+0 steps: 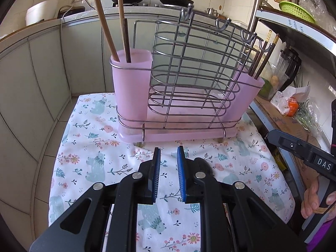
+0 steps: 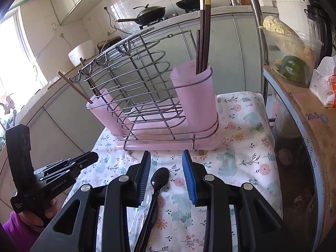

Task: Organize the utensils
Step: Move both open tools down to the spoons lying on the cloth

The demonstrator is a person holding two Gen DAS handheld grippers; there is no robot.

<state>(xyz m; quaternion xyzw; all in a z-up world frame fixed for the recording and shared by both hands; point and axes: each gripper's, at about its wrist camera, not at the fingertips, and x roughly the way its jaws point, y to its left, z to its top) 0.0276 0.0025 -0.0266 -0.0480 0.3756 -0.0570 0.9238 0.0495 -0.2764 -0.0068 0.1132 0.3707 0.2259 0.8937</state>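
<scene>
The right tongs [image 2: 166, 176] hang parted and empty over a black spoon [image 2: 158, 185] lying on the floral tabletop [image 2: 241, 159], a clear spoon [image 2: 145, 204] just beside it. The left tongs [image 1: 168, 173] are also parted, holding nothing. The pink utensil rack [image 1: 178, 96] stands at the tabletop's far edge, chopsticks [image 2: 203, 31] upright in its end cup

Bright daylight floods from a blown-out window [image 2: 12, 58]; sharp focus, strong fisheye bending, dark vignetted corners.
</scene>
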